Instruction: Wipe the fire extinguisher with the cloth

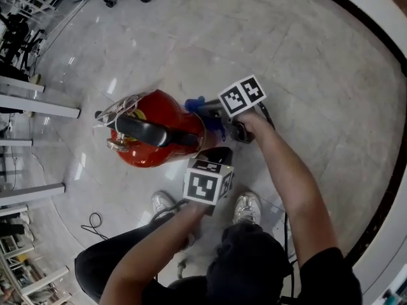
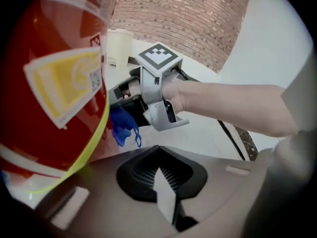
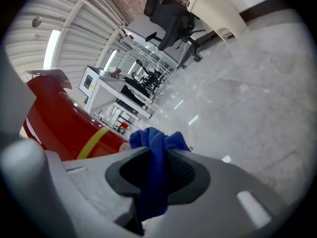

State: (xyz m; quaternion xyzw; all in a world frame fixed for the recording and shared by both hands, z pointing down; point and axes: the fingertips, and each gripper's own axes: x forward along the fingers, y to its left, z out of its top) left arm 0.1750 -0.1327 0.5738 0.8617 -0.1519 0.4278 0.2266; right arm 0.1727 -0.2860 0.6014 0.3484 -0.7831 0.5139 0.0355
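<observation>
I find the fire extinguisher (image 1: 149, 161) standing upright on the floor (image 1: 305, 62), its sides free for wiping. My right tool (image 3: 156, 180) is clamped on the blue cloth (image 3: 154, 150) just beside the extinguisher's flank, so the wad can meet the red shell. My left tool (image 2: 163, 185), closed and empty, sits close by its labelled side, I judge to steady it.

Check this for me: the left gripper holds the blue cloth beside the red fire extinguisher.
Not right. The right gripper holds the blue cloth beside the red fire extinguisher; the right gripper view shows it pinched between those jaws. The left gripper is shut and empty.
</observation>
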